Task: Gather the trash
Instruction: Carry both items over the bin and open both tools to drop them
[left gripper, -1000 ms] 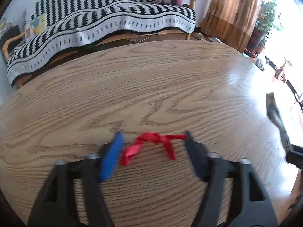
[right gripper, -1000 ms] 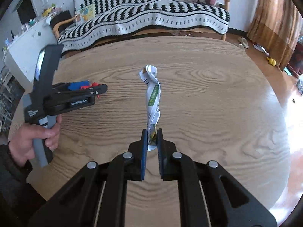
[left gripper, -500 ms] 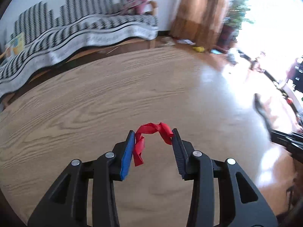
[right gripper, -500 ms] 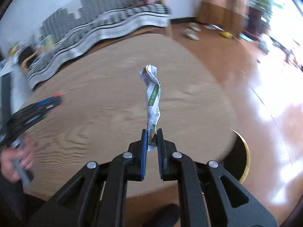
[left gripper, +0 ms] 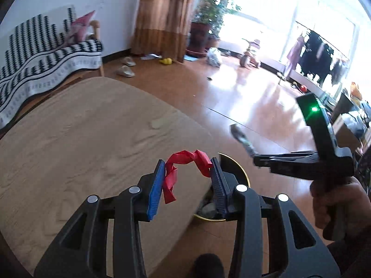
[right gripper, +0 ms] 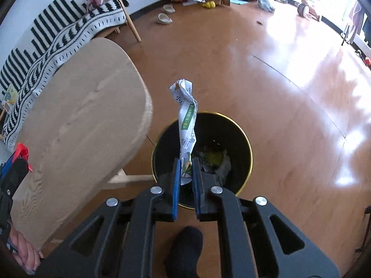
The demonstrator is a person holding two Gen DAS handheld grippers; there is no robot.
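Observation:
My left gripper is shut on a red ribbon, which arches between the blue pads and hangs above the right edge of the wooden table. A twisted white and green paper wrapper stands up from my right gripper, whose pads are shut on its lower end. It hovers over a black trash bin with a gold rim on the floor beside the table. The bin holds some crumpled trash. In the left wrist view the bin's rim shows just past the table edge.
The round wooden table fills the left. A sofa with a black and white striped blanket stands behind it, with slippers on the floor. A person's dark socked foot is near the bin. Glossy wooden floor stretches right.
The left jaws closed on the red ribbon and lifted it off the table. Both grippers swung right, off the tabletop, and the right one now hangs over the bin with the wrapper.

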